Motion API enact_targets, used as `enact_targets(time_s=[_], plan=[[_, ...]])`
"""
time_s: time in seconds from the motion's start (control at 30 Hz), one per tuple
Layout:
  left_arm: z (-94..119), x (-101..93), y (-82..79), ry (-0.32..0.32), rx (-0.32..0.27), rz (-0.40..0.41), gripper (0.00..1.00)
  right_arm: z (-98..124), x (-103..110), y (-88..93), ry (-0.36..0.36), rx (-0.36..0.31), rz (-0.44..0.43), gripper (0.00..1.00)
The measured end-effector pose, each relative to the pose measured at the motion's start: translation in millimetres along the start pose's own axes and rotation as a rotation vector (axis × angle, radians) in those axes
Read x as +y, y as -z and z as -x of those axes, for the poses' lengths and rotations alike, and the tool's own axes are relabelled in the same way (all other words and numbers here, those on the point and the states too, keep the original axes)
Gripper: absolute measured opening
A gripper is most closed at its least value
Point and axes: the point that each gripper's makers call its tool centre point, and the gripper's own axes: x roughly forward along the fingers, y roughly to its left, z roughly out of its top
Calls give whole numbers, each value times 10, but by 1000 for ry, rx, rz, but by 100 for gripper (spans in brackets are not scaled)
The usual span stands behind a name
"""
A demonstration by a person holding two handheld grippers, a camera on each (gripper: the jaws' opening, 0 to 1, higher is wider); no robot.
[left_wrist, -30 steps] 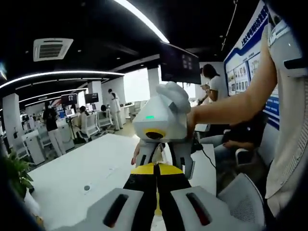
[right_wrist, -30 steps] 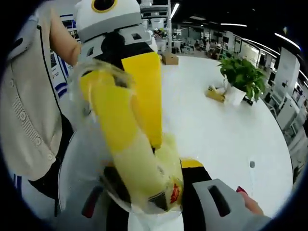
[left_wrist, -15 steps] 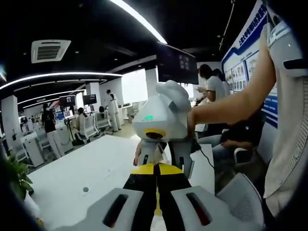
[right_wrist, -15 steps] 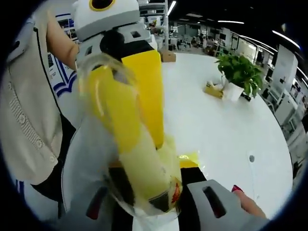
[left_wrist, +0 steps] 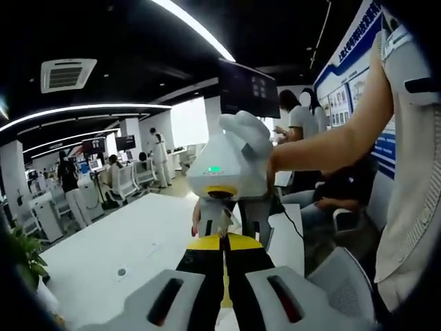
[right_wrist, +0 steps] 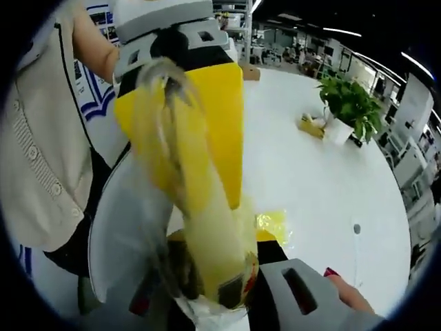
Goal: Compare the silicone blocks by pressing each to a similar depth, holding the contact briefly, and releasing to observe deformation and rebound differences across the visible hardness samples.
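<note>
A wide white table [right_wrist: 324, 186] lies under both grippers, with a potted plant [right_wrist: 348, 107] near its far edge. A person in a cream cardigan [right_wrist: 38, 158] stands at the table's near side. In the right gripper view the left gripper [right_wrist: 180, 124], yellow-jawed, hangs above the table, and the right gripper [right_wrist: 219, 293] has its jaws clamped on a clear bag of pale yellow blocks [right_wrist: 207, 227] that stands up against it. In the left gripper view the left gripper's [left_wrist: 222, 243] jaws are pressed together, nothing visible between them.
</note>
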Motion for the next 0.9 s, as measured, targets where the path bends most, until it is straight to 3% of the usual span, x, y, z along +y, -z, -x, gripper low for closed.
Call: enact_targets(time_s=[0.07,0.9], plan=[[2,2,-2,1,1,-3,0,4,22,-7,2,-1,29,14],[21,-178,-66,-9,18,-32,0,60,200,32,-37,36,12,13]])
